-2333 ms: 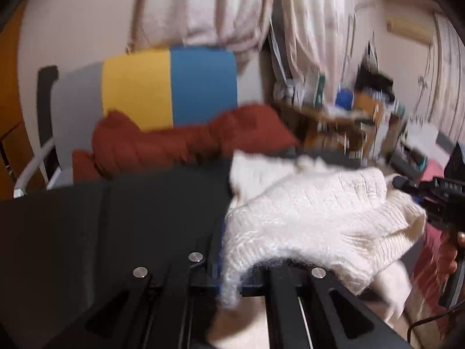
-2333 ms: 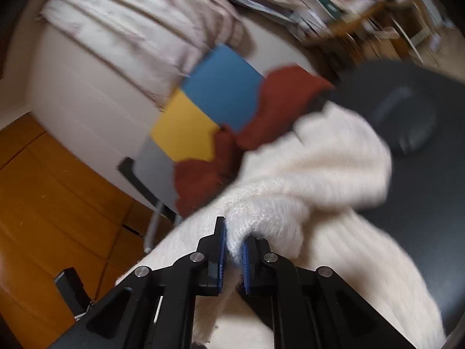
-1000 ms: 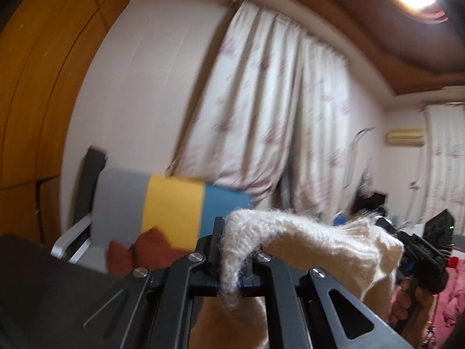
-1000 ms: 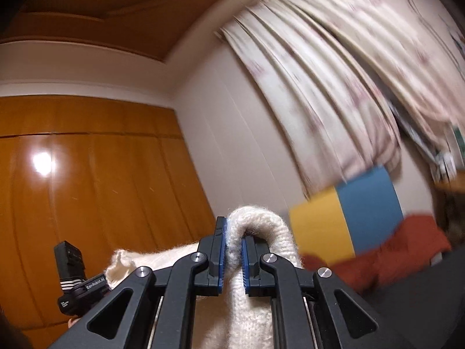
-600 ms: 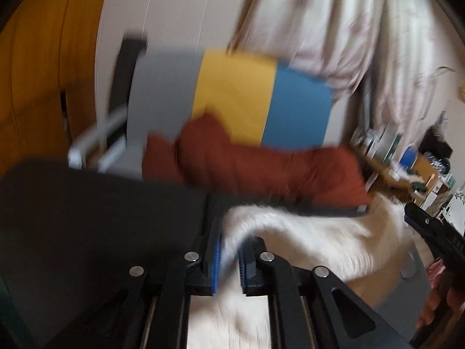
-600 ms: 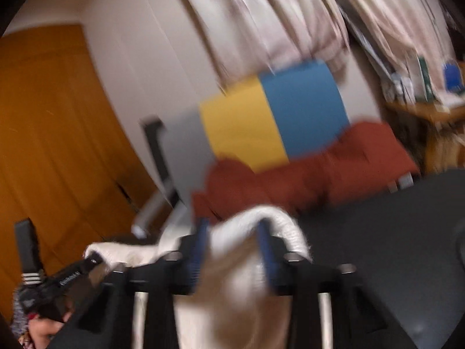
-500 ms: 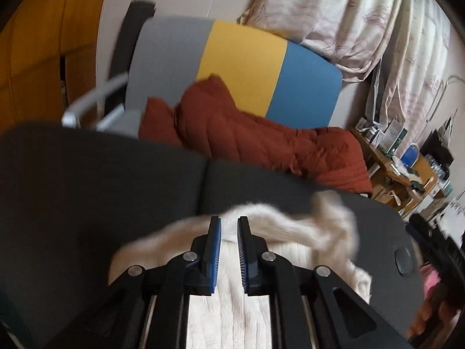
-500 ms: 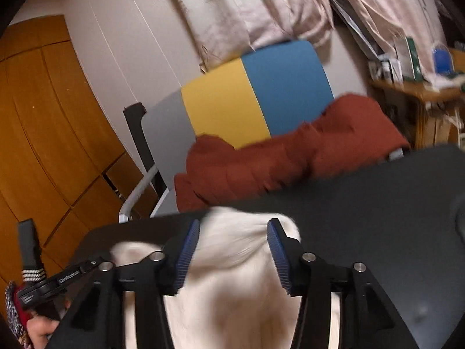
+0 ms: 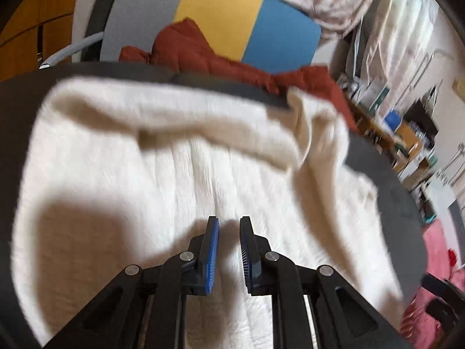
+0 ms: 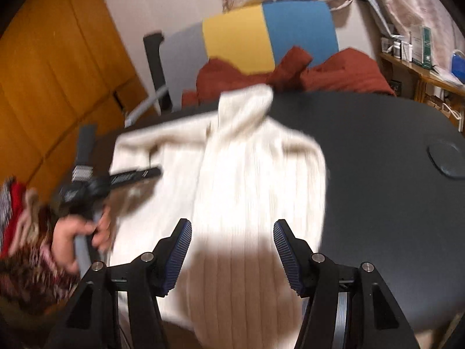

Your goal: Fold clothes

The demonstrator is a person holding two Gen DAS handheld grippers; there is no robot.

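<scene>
A cream ribbed knit sweater [image 9: 180,180] lies spread on the dark padded table [image 9: 386,186], its collar and a sleeve rumpled at the far side. My left gripper [image 9: 229,226] hovers just over the sweater's near part; its jaws are opening, a narrow gap between the blue pads with nothing in it. In the right wrist view the same sweater [image 10: 250,180] lies flat with its turtleneck pointing away. My right gripper [image 10: 232,232] stands over the hem, jaws opening wide, not pressing the cloth. The left gripper [image 10: 151,172] reaches in from the left, held by a hand [image 10: 75,232].
A rust-red padded jacket [image 10: 334,75] lies heaped on a chair with a grey, yellow and blue back [image 10: 267,32] behind the table. A round inset [image 10: 447,160] marks the table's right end. Cluttered shelves [image 9: 395,128] and curtains stand at the right.
Both grippers came down from holding the sweater up in the air to the table. They let go of it, and it now lies spread flat. The right jaws opened wide, the left slightly.
</scene>
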